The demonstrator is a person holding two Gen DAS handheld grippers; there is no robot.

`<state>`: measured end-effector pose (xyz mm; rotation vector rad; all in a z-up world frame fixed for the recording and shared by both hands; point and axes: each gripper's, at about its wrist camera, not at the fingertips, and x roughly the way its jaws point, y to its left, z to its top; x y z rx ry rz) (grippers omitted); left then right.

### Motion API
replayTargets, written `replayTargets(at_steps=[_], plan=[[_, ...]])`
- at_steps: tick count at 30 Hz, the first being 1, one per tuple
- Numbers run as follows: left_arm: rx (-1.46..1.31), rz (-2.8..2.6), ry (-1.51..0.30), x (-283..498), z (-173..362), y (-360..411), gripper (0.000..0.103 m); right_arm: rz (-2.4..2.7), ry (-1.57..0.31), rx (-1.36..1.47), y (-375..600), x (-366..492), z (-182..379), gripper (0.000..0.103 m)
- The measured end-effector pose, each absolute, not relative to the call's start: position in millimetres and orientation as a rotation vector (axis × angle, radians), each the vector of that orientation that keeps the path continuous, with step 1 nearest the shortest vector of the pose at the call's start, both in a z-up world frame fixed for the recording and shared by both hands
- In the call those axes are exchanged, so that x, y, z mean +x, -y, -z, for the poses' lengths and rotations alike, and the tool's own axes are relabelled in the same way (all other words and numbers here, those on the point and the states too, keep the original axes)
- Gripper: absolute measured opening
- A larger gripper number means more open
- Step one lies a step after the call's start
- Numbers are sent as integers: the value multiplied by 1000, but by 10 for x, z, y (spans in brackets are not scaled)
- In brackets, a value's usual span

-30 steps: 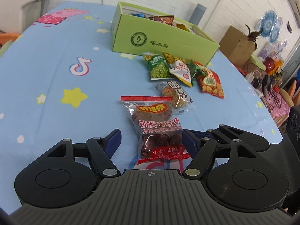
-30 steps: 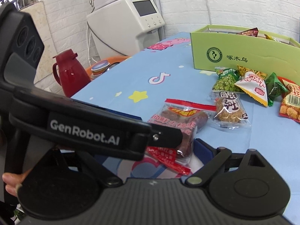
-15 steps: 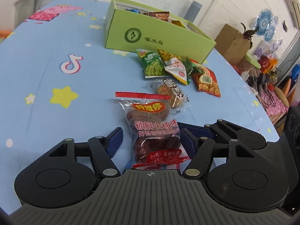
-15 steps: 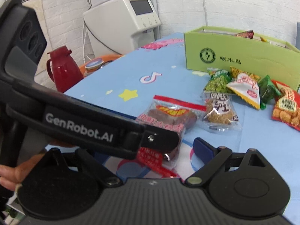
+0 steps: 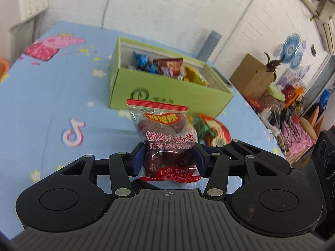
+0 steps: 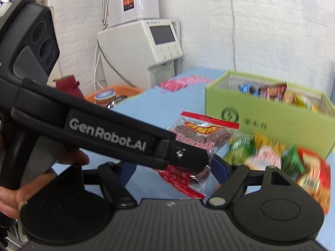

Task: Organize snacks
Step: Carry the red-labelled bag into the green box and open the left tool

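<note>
My left gripper [image 5: 169,159] is shut on a clear red-trimmed packet of dried dates [image 5: 165,136] and holds it upright above the blue tablecloth. The packet also shows in the right wrist view [image 6: 201,138], with the left gripper's black body [image 6: 108,131] across it. A green cardboard box [image 5: 167,92] with several snacks inside stands just beyond; it also shows at the right of the right wrist view [image 6: 270,119]. More loose snack packets [image 6: 272,156] lie in front of the box. My right gripper [image 6: 173,167] is open and empty, just behind the held packet.
A white machine [image 6: 142,48] and a red jug [image 6: 69,85] stand past the table's left edge. A brown carton [image 5: 253,75] and clutter [image 5: 293,108] lie off the right edge. The blue tablecloth [image 5: 52,96] stretches left of the box.
My left gripper closed on the date packet and lifted it off the table, tilting up toward the green box. The right gripper stayed open and rose alongside.
</note>
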<state>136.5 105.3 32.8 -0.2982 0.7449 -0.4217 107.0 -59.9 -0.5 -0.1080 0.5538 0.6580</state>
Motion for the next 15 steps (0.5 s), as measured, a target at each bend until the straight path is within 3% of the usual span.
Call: replayTargets(at_steps=[6, 15], plan=[[-269, 428, -690, 2255, -672, -965, 34, -634, -494, -140, 600, 1952, -335, 80], [-252, 403, -753, 3263, -507, -867, 34, -610, -535, -147, 587, 2963, -217, 80]])
